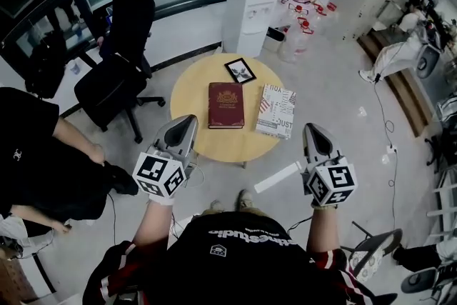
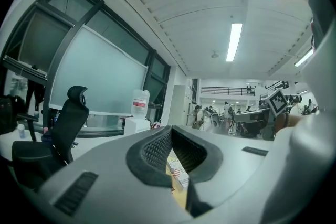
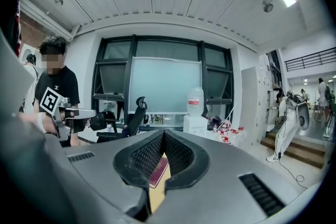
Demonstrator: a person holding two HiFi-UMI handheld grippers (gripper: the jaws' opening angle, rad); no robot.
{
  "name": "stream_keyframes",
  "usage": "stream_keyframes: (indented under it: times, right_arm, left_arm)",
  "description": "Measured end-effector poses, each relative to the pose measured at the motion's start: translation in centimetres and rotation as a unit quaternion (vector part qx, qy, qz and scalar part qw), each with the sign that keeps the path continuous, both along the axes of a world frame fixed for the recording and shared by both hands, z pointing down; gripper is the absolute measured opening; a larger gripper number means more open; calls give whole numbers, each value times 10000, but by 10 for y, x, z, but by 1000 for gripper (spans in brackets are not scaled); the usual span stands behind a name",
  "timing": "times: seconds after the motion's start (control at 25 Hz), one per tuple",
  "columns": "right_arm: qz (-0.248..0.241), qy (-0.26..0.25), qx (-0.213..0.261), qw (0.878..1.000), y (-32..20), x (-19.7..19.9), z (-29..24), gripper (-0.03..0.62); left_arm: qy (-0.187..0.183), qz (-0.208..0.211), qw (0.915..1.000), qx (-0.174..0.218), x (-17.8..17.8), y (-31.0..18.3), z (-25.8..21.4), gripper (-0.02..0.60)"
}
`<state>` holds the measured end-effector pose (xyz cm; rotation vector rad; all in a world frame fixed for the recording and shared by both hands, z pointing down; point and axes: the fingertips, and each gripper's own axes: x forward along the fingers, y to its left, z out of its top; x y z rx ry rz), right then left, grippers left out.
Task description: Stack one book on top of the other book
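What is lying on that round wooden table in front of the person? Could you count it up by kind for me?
On the round table:
books: 2, the red book and the patterned book
framed picture: 1
Total: 3

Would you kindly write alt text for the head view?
From above: a person holds the left gripper and right gripper, both shut, near a round table bearing a red book, a white book beside it, and a framed picture.
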<state>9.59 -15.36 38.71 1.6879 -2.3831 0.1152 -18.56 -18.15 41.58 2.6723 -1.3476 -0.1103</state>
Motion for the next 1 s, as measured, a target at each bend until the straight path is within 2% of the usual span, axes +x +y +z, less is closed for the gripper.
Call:
stream_keyframes:
  times: [0.36, 0.56, 0.64, 0.84, 1.0]
  right_arm:
    - [-90, -212, 115, 9997, -37, 22, -4, 28]
    - [-385, -201, 171, 9989, -54, 21, -1, 37]
    - [-549, -183, 139, 9982, -59, 20, 1, 99]
    - [-769, -168, 59, 9969, -67, 22, 7, 192]
    - [-741, -239, -147, 9969, -73, 34, 26, 218]
  left_arm:
    - [-129, -91, 9999, 12, 24, -26, -7, 17]
    - [-229, -57, 9997, 62, 40, -36, -8, 17]
    - [-247, -41, 9997, 79, 47, -39, -10, 17]
    - [-349, 13, 9993, 111, 60, -42, -12, 18]
    - [-423, 63, 9991, 43, 71, -41, -2, 17]
